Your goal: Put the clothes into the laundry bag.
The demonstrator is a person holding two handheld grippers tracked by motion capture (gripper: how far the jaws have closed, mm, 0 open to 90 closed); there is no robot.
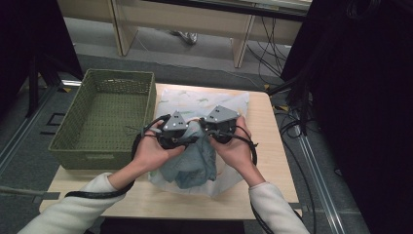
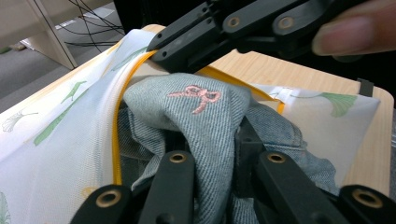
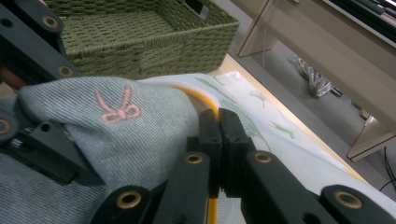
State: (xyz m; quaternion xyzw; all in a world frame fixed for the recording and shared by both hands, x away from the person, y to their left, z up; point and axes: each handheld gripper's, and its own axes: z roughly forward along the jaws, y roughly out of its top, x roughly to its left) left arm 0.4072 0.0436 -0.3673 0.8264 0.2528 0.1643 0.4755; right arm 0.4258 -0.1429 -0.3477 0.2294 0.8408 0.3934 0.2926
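Note:
A white mesh bag (image 1: pixel 195 101) printed with green leaves lies on the table, its mouth edged in yellow (image 2: pixel 117 126). A blue denim garment (image 1: pixel 196 163) with a pink embroidered bow (image 2: pixel 198 97) sits partly inside that mouth. My left gripper (image 1: pixel 176 134) is shut on a fold of the denim (image 2: pixel 212 154). The right gripper (image 1: pixel 219 127) faces it closely and is shut on the bag's yellow rim (image 3: pixel 201 99), holding it up over the garment; its pinching jaws meet at the right gripper tip (image 3: pixel 218 122). The bow (image 3: pixel 117 110) lies just left of those jaws.
A green woven basket (image 1: pixel 104 117) stands at the left of the light wooden table (image 1: pixel 272 161), right next to the bag. Black cables trail from both grippers and across the floor on the right. Desk legs stand beyond the table's far edge.

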